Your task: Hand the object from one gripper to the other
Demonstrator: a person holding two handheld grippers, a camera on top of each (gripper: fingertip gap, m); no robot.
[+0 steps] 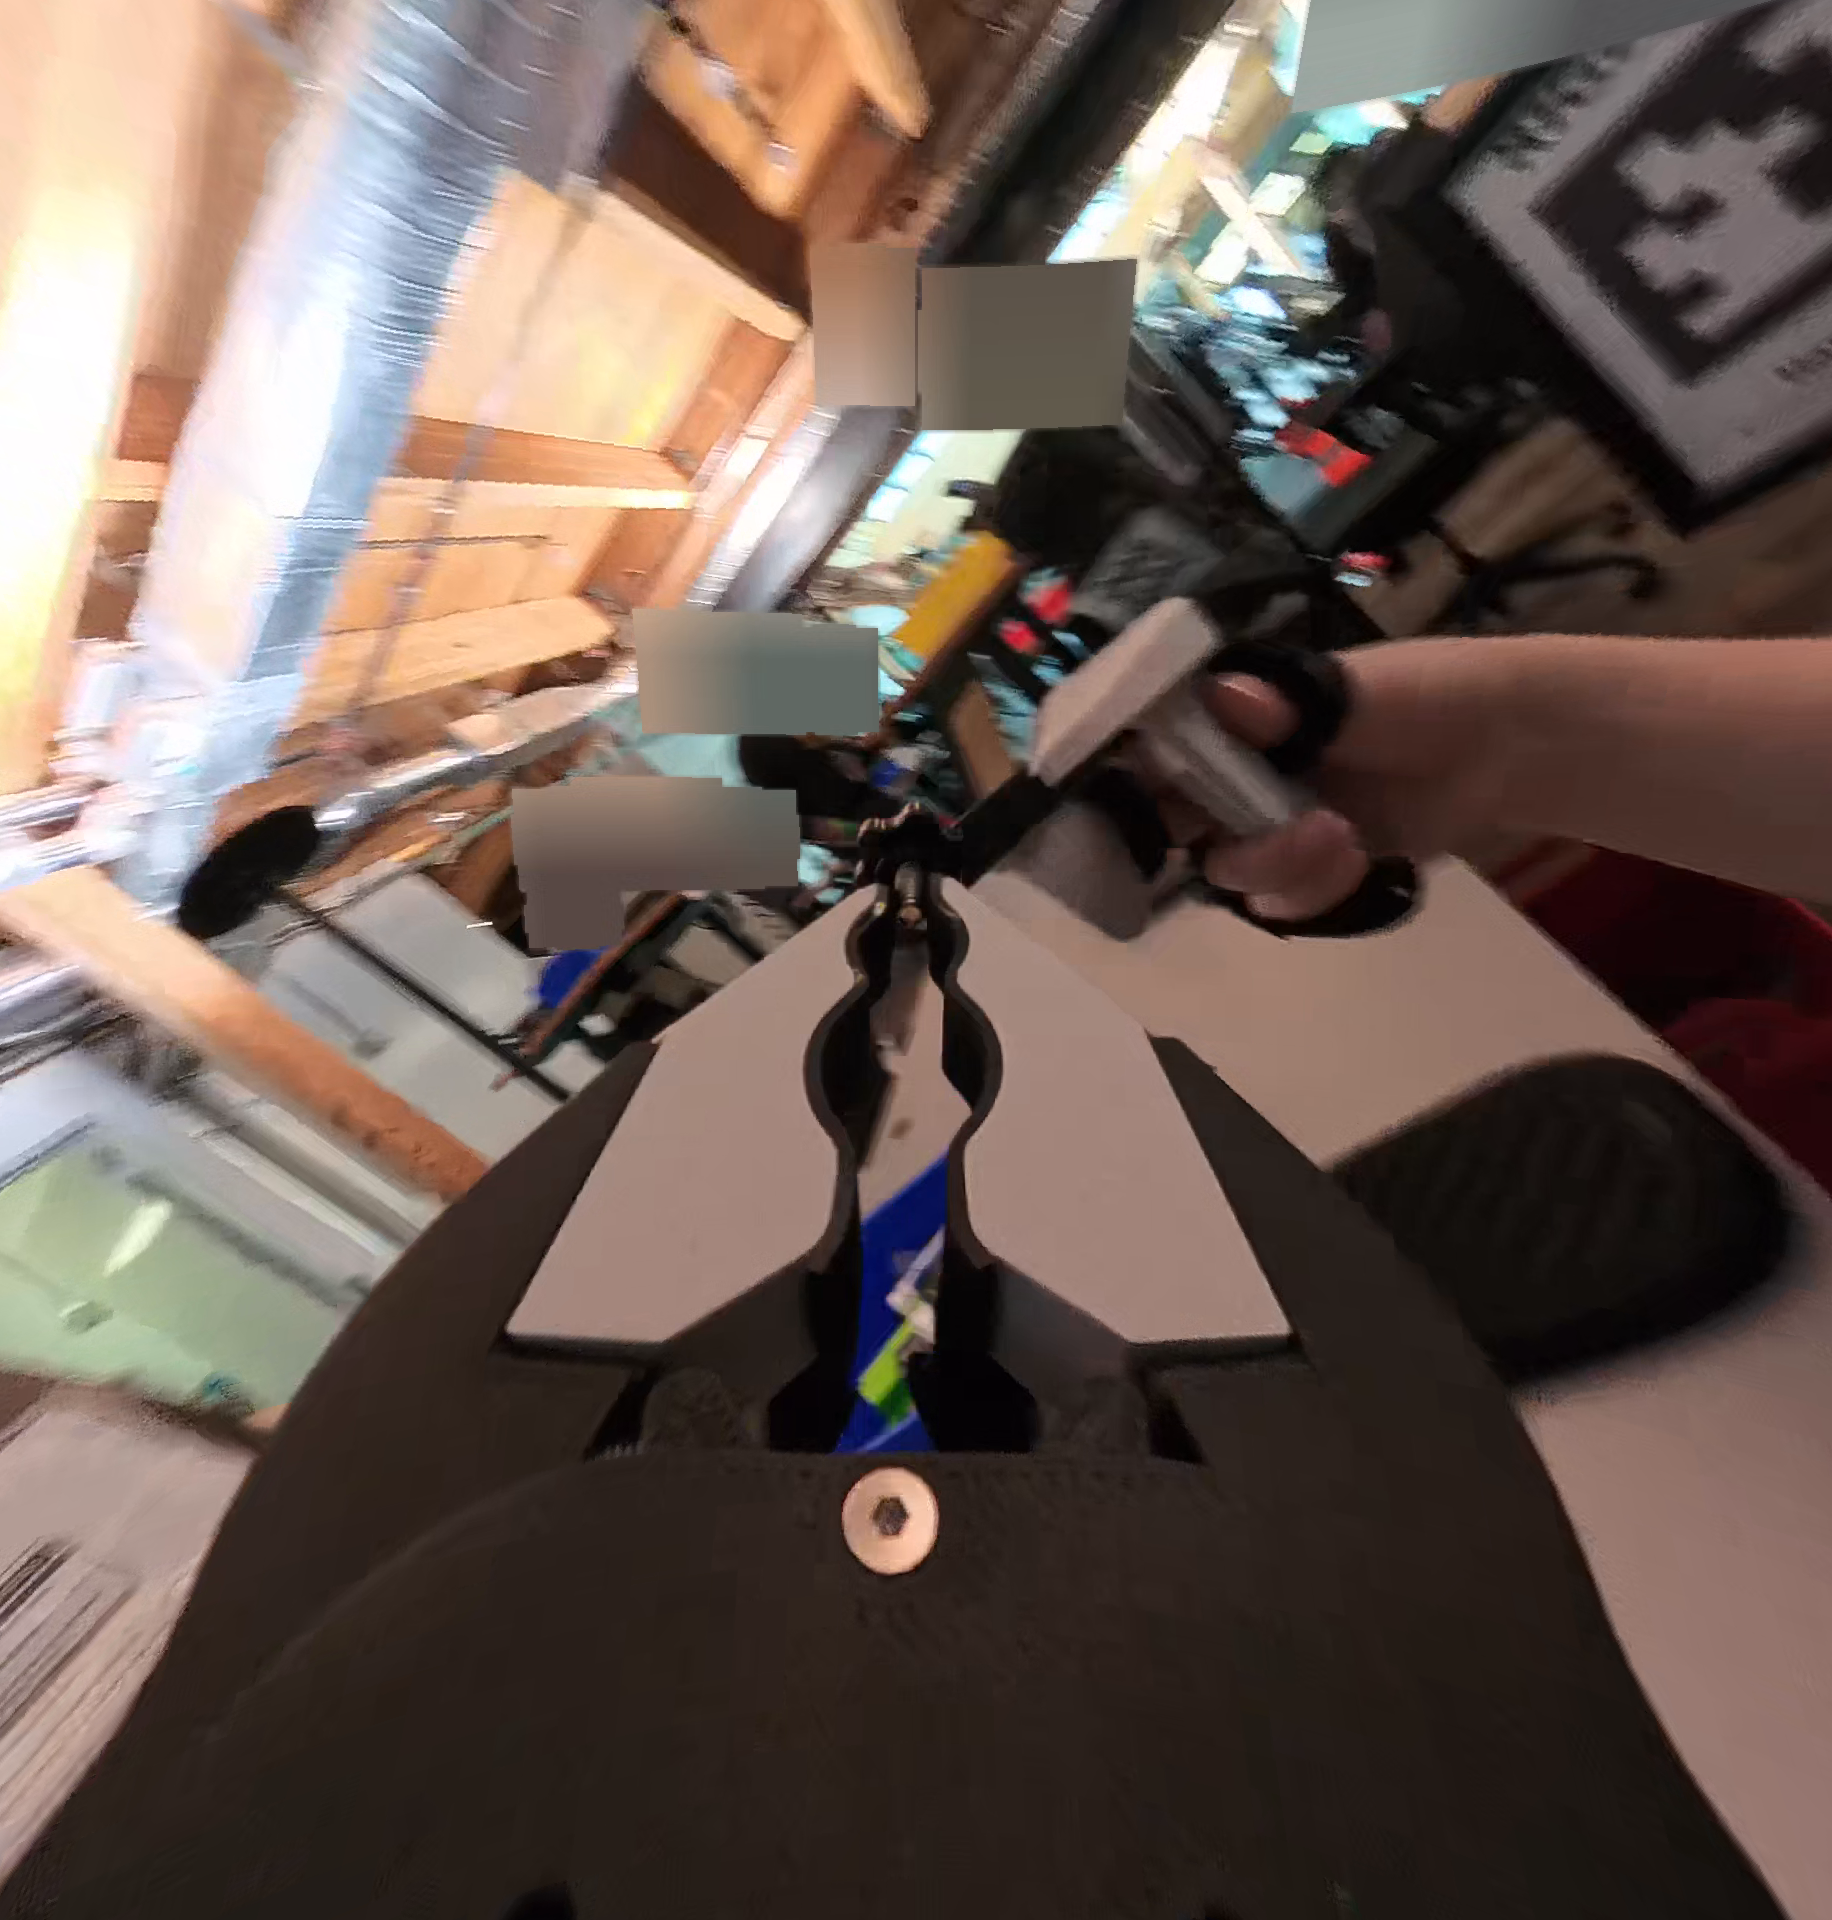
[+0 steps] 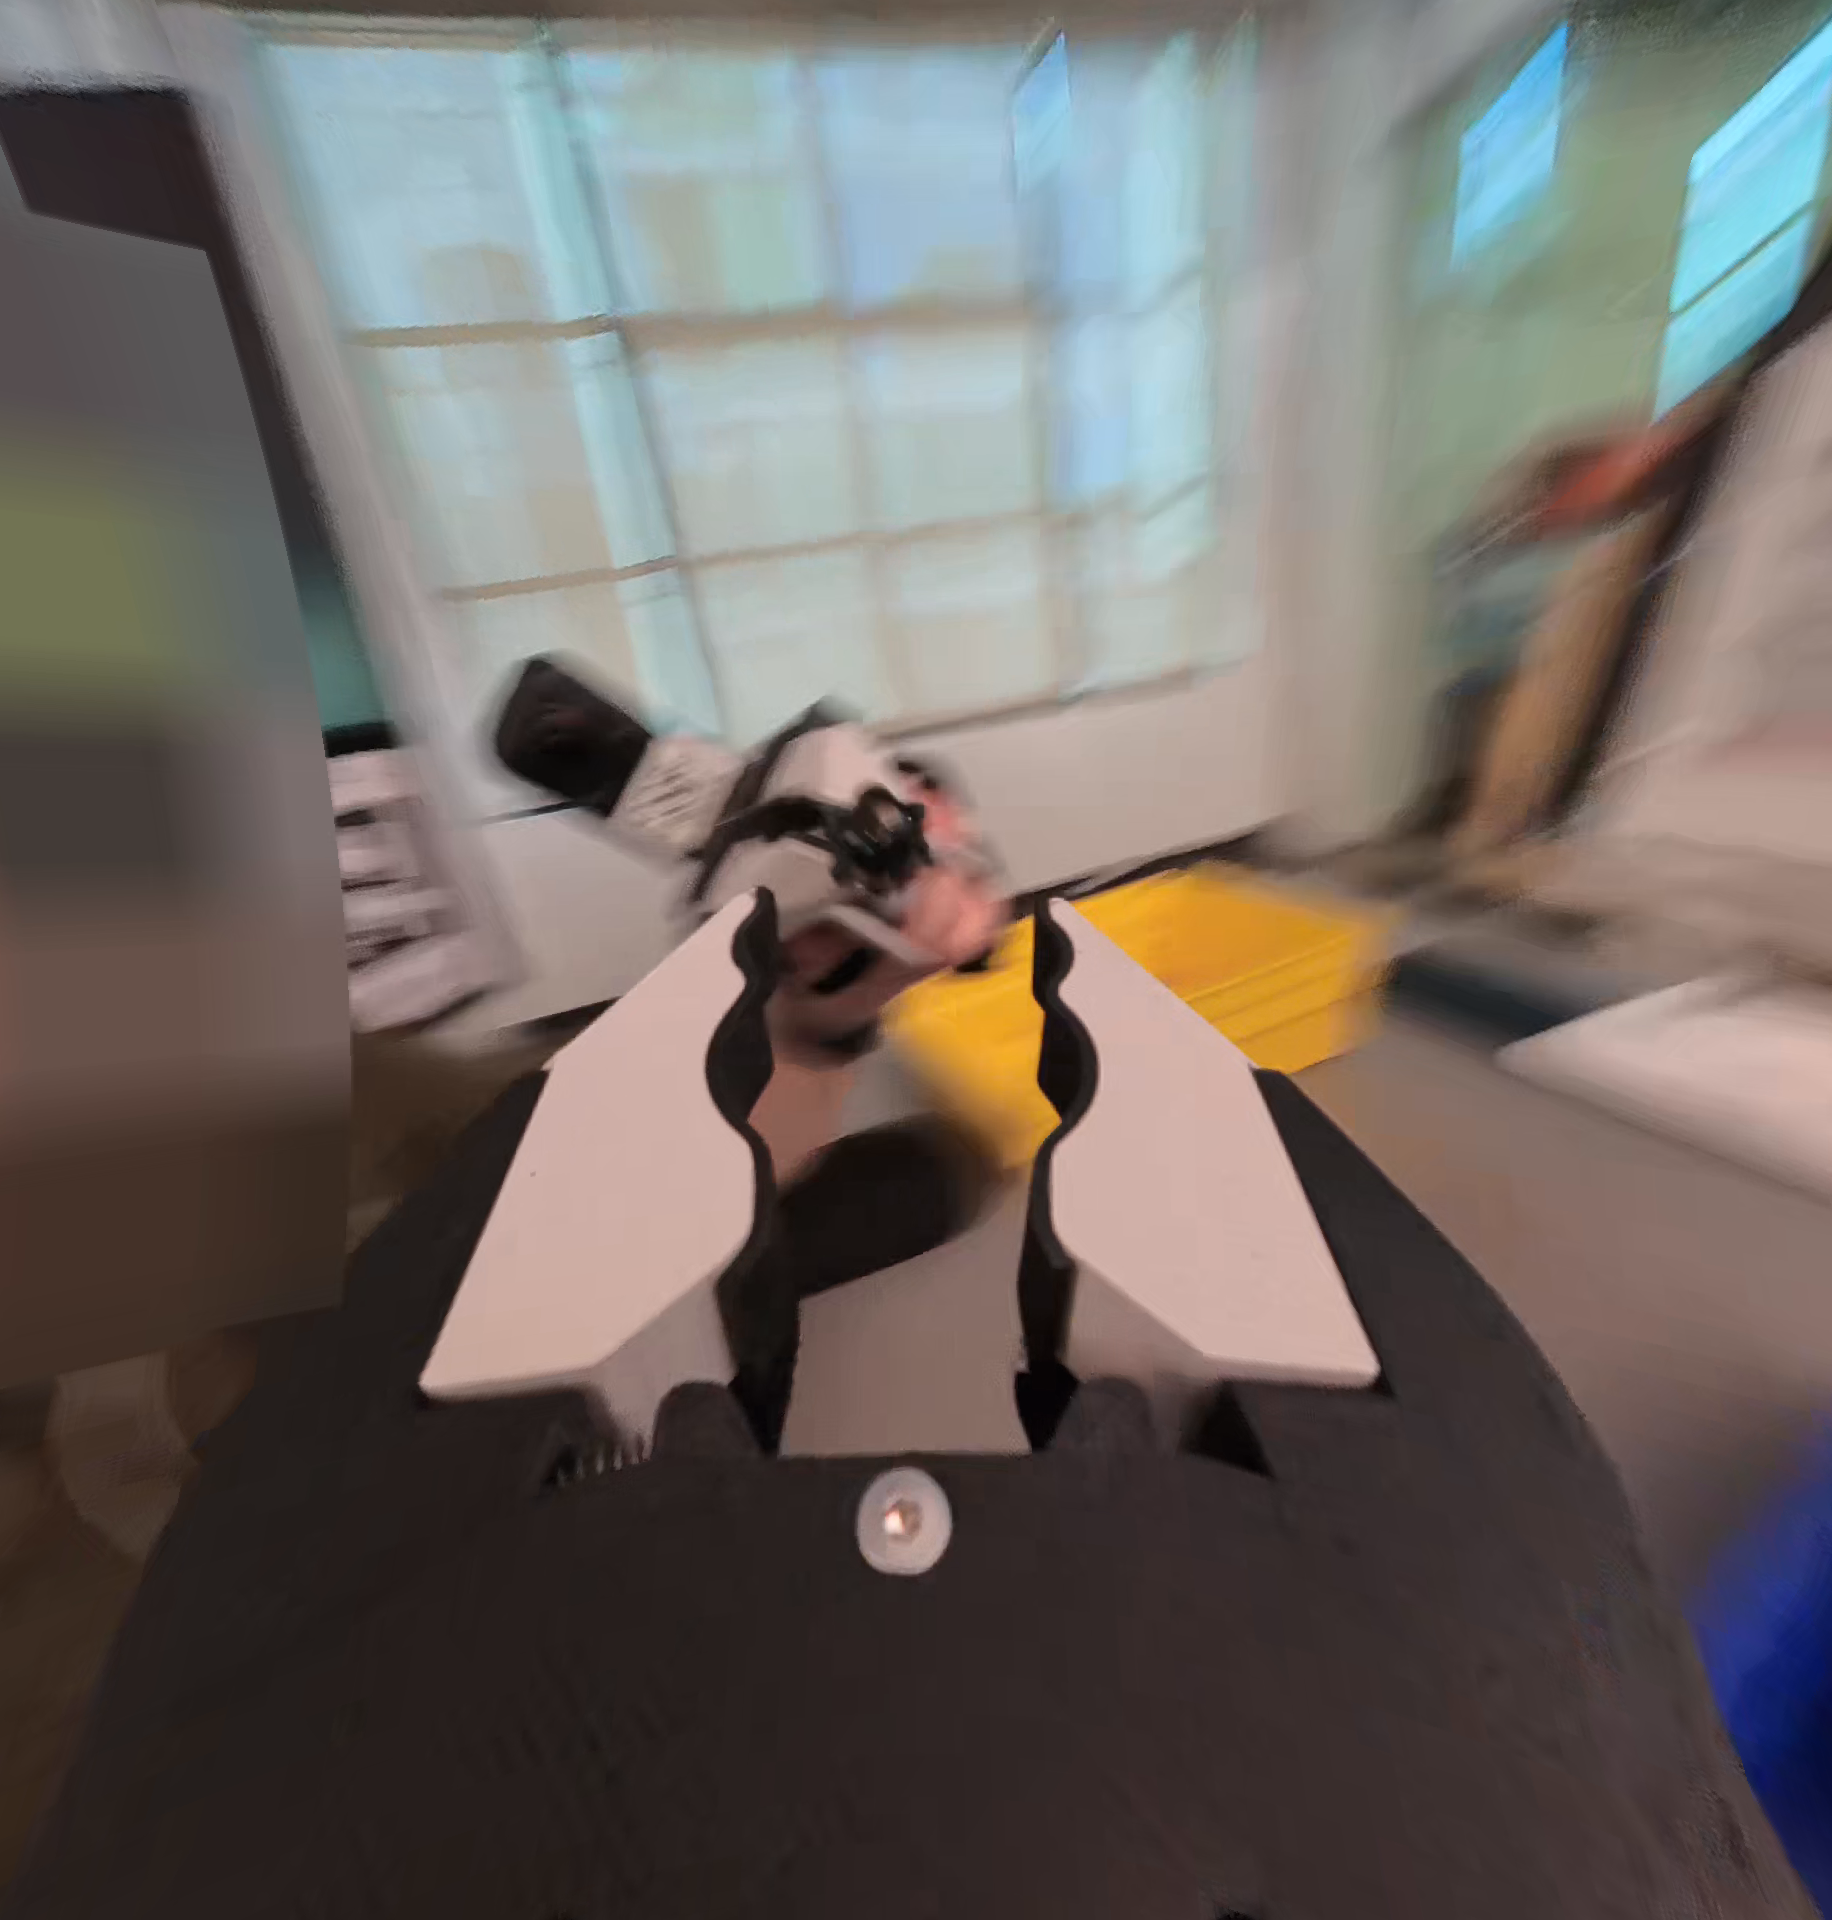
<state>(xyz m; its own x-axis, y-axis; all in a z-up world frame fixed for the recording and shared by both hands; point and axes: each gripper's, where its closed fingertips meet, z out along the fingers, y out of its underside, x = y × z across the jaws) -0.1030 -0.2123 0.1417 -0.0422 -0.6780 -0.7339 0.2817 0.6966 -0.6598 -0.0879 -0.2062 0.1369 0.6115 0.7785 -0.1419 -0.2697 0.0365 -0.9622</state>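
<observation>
1. Tongs, left (image 1: 907,906): clamped at the very tips on a small black object (image 1: 896,836) with a silver bolt, held up in the air.
2. Tongs, right (image 2: 901,916): open, wide gap between the white fingers, nothing inside; object (image 2: 876,826) beyond the tips, apart from them.
3. Seen from the left wrist only: a hand (image 1: 1307,769) around the right tongs' handle; white desk (image 1: 1670,1507) carrying a black rounded pad (image 1: 1556,1195); blue item (image 1: 896,1299) visible through the finger gap.
4. Seen from the right wrist only: large paned window (image 2: 787,364) and a yellow bin (image 2: 1203,987); heavy blur throughout.
5. Writing: black-and-white patterned marker board (image 1: 1670,208), upper right, with one small line of print, too blurred to read.
6. Containers: yellow bin only; contents impossible to tell.
</observation>
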